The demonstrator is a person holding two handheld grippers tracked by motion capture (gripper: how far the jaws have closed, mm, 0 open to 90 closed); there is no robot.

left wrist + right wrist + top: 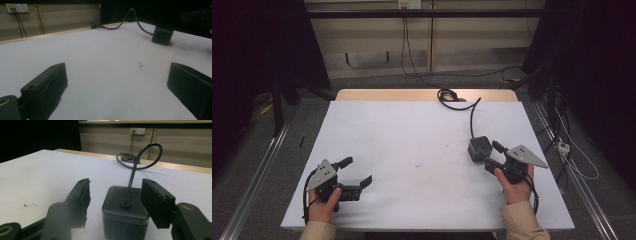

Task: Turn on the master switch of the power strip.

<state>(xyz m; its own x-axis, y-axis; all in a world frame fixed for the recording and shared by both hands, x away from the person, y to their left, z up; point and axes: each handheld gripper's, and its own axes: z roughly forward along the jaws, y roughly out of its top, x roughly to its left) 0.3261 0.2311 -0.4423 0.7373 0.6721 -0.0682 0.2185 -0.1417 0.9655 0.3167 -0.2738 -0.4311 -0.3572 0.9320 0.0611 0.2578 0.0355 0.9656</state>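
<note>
Small black plastic cube box w/ a stiff black cable sits between the right gripper's open jaws, not yet clamped. Risk: cable tugs it askew on closing. Left gripper open, empty, well apart.

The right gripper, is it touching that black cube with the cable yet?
Cannot tell. In the right gripper view the right gripper is open around the black cube; a gap shows beside one jaw, while the other overlaps the cube's edge.
</note>
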